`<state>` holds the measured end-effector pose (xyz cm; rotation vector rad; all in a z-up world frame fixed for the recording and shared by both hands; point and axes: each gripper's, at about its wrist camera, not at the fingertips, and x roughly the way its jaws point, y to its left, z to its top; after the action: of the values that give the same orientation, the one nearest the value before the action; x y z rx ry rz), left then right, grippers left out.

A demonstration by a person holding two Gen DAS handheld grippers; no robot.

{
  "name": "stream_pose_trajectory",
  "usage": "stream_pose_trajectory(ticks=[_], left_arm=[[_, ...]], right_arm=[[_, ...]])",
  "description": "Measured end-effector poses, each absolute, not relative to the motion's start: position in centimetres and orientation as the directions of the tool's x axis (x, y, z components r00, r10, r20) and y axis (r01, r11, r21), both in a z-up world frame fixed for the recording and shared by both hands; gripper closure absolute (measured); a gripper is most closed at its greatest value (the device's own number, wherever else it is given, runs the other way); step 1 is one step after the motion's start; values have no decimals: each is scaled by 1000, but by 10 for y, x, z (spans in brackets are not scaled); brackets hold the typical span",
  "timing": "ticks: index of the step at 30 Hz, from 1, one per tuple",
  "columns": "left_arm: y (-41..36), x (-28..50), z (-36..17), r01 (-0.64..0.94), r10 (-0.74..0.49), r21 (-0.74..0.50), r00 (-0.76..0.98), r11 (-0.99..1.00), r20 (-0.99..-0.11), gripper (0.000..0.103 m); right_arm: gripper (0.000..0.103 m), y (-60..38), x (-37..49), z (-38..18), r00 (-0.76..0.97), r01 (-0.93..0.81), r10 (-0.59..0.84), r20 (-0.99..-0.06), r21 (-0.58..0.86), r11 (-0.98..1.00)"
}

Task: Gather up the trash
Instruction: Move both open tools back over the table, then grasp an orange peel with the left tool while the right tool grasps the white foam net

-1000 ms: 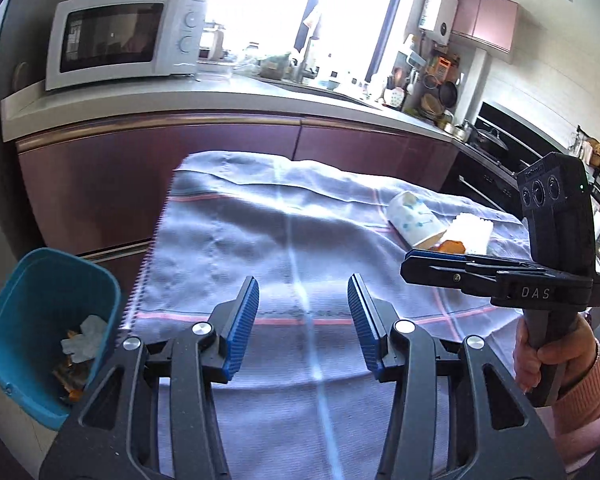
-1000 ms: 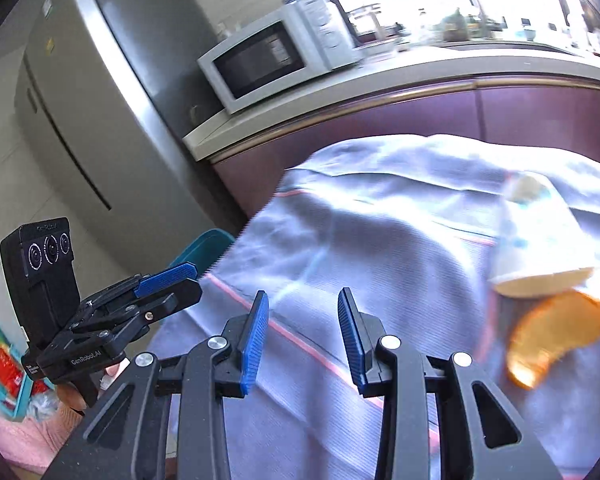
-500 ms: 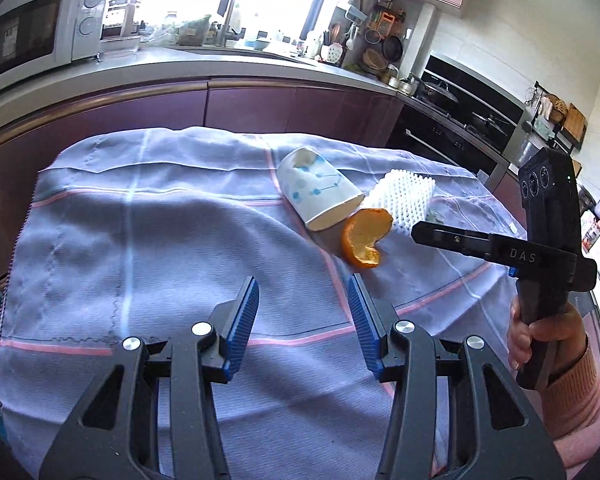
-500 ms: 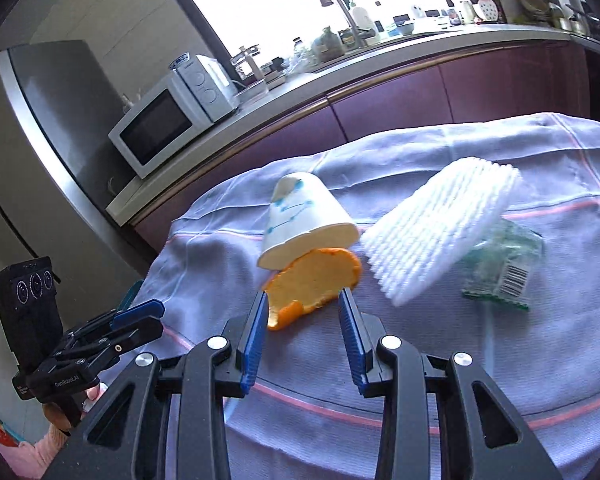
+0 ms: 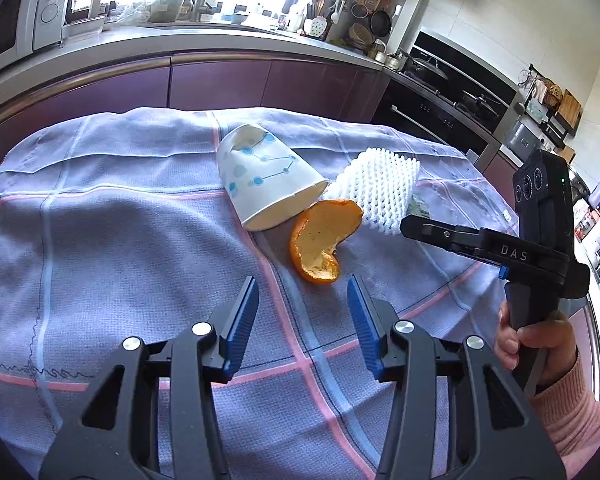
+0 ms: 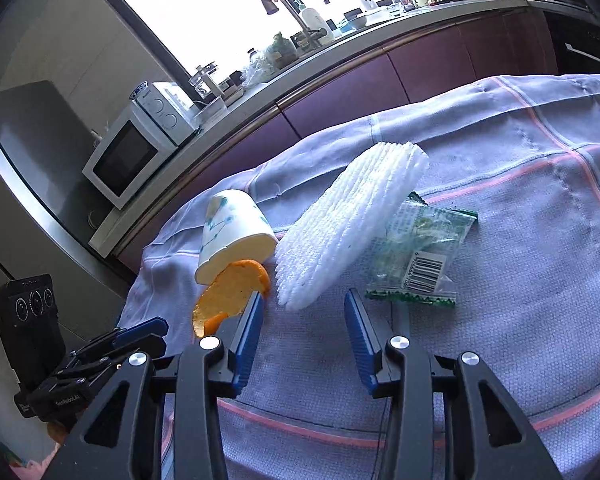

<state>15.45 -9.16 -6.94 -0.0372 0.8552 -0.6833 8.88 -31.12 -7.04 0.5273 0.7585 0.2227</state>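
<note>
On the grey-blue tablecloth [image 5: 120, 240] lie a tipped white paper cup with blue dots [image 5: 266, 182], an orange peel [image 5: 320, 240], a white foam fruit net [image 5: 376, 190] and a clear plastic wrapper with a barcode [image 6: 416, 252]. My left gripper [image 5: 303, 298] is open and empty, just short of the orange peel. My right gripper [image 6: 303, 316] is open and empty, just short of the foam net [image 6: 344, 228], with the peel [image 6: 228, 296] beside its left finger and the cup [image 6: 232, 232] behind. The right gripper also shows in the left wrist view [image 5: 416, 226].
A kitchen counter [image 5: 180, 44] with a microwave [image 6: 136, 152], sink clutter and a stove [image 5: 440, 80] runs behind the table. A fridge [image 6: 28, 140] stands to the left. The left gripper's body [image 6: 80, 364] shows low left in the right wrist view.
Both grippers swung right, away from the blue bin, and moved in toward the trash pile. The bin has left the view. Both stayed open.
</note>
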Motion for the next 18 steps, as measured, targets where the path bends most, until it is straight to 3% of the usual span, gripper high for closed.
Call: stream_pose_trajectory(ticks=[14, 18], left_arm=[[-118, 176, -82, 533, -565, -318, 400, 784, -721, 58], [-122, 179, -85, 534, -568, -326, 384, 780, -728, 62]], right_arm=[[63, -319, 107, -76, 712, 7, 402, -575, 579, 816], [68, -321, 110, -78, 709, 15, 405, -577, 586, 810]])
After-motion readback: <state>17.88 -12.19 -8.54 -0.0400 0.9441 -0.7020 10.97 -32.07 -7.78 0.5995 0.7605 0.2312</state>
